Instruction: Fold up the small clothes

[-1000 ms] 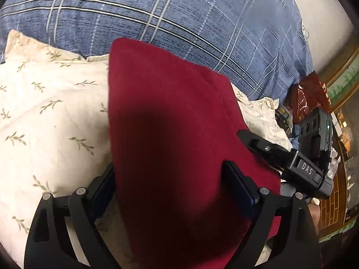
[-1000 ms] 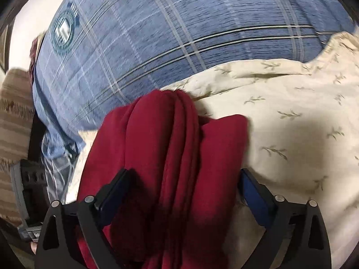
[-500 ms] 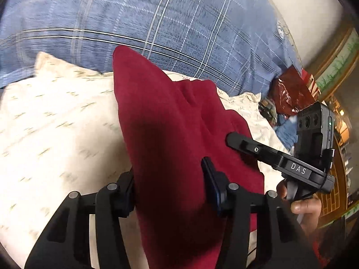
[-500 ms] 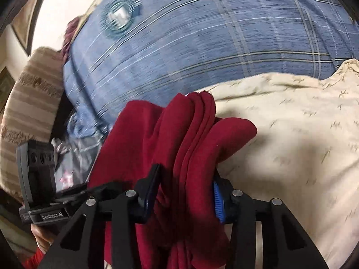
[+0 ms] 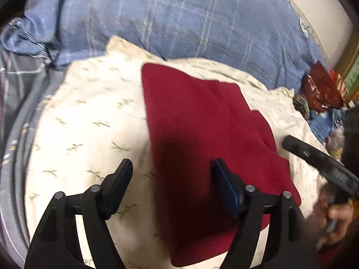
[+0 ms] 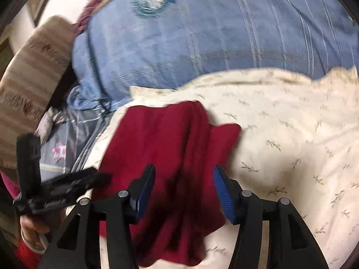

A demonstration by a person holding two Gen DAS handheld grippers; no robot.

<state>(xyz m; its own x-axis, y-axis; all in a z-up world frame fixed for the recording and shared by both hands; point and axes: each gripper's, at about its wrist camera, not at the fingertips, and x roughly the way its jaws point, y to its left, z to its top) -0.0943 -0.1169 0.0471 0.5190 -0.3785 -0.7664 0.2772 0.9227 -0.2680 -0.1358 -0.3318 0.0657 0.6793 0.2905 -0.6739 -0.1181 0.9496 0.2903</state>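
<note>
A folded dark red garment [image 5: 202, 134] lies flat on a cream leaf-print cloth [image 5: 89, 123]. My left gripper [image 5: 171, 172] is open above its near left edge, jaws apart and holding nothing. In the right wrist view the same red garment [image 6: 170, 148] lies with a bunched ridge down its middle. My right gripper [image 6: 184, 179] is open over its near end, blue pads apart, not clamping the cloth. The right gripper also shows at the right edge of the left wrist view [image 5: 318, 159], and the left gripper shows at the left of the right wrist view [image 6: 62, 188].
A large blue plaid pillow [image 5: 179, 18] rises behind the cream cloth. A grey plaid bedcover [image 5: 13, 112] lies to the left. A red foil packet [image 5: 320, 89] and clutter sit at the far right. A beige striped cushion [image 6: 29, 85] stands at the left.
Both grippers were shut on the red garment half a second ago; now both have opened and pulled back. The garment has dropped flat onto the cream cloth.
</note>
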